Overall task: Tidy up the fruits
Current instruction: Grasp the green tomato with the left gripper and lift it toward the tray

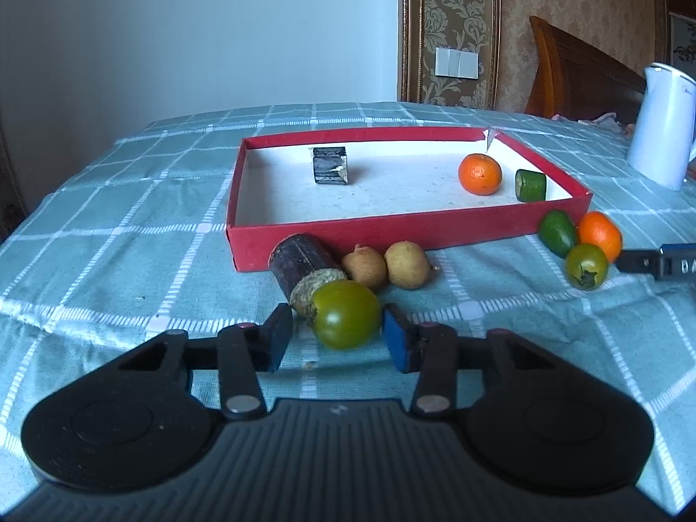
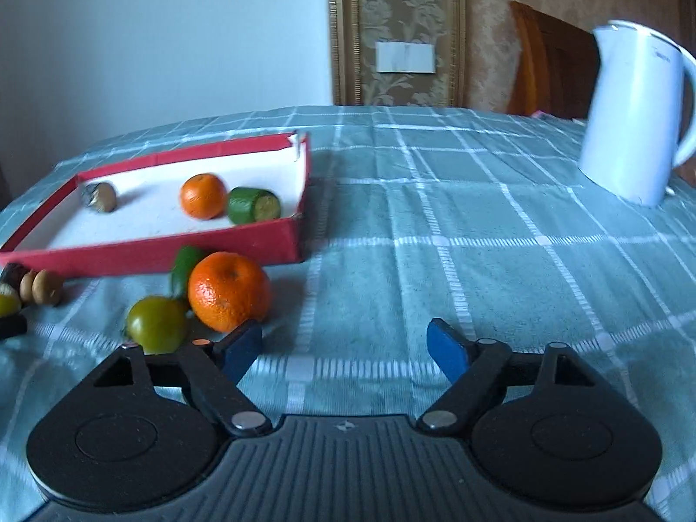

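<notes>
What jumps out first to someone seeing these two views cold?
The red tray in the middle of the checked cloth, holding an orange, a green cut piece and a dark chunk. Next, the green tomato sitting between the left tongs in front of the tray. In the right wrist view, the white kettle stands far right, and the right tongs gape over bare cloth beside another orange.

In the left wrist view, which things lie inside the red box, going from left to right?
Dark cut block → orange → short green cut piece, all inside the red box.
</notes>
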A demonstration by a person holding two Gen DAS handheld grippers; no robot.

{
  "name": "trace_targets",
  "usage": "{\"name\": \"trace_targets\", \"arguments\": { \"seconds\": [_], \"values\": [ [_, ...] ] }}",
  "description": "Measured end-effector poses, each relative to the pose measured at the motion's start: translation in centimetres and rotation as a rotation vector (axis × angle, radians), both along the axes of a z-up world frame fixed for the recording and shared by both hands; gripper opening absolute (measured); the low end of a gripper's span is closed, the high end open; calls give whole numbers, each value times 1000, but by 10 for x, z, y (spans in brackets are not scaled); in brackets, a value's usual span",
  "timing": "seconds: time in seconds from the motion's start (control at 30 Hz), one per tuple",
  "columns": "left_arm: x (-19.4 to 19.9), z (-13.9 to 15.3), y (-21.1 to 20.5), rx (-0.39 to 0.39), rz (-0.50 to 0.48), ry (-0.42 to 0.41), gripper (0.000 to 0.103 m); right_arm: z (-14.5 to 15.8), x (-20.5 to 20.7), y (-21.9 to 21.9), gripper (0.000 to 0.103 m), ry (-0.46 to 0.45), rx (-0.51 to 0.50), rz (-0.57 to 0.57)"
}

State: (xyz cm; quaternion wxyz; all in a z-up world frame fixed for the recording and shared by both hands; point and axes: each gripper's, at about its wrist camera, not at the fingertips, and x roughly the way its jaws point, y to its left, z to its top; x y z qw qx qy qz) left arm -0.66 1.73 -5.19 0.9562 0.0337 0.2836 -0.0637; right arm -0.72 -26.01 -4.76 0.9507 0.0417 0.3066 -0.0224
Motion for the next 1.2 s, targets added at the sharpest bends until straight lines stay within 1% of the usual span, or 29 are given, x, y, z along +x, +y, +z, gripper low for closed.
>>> {"name": "trace_targets", "arguments": {
  "seconds": [0.07, 0.17, 0.23, 0.27, 0.43, 0.53, 0.6, 0.77, 0.83, 0.97, 1.1, 1.2],
  "values": [
    [-1, -1, -2, 2, -1, -5, 40, 1, 3, -2, 87, 2, 11, -7],
    [-1, -1, 0, -10, -2, -6, 39, 1, 4, 0, 88, 4, 9, -10],
    [-2, -2, 0, -10, -2, -10, 32, 1, 5, 1, 90, 9, 4, -7],
    [-3, -2, 0, -10, -9, -11, 32, 0, 5, 2, 93, 15, -1, 0],
    [-6, -1, 1, -15, -22, -10, 32, 0, 6, 4, 94, 22, -13, 4],
    [-8, 2, 3, -33, -41, -3, 32, 0, 7, 5, 94, 24, -17, 5],
    [-11, 6, 3, -38, -54, -7, 32, 0, 7, 5, 94, 25, -18, 5],
    [-13, 30, 6, -61, -80, -64, 32, 0, 7, 7, 95, 27, -25, 6],
    [-6, 40, 9, -68, -78, -83, 32, -1, 7, 7, 95, 28, -26, 6],
    [21, 51, 10, -39, -51, -96, 32, -1, 7, 7, 95, 27, -25, 6],
    [59, 51, 14, -29, -18, -65, 32, -1, 7, 7, 95, 27, -26, 6],
    [89, 45, 19, -34, 1, -13, 32, -1, 7, 7, 95, 27, -26, 6]
  ]
}}
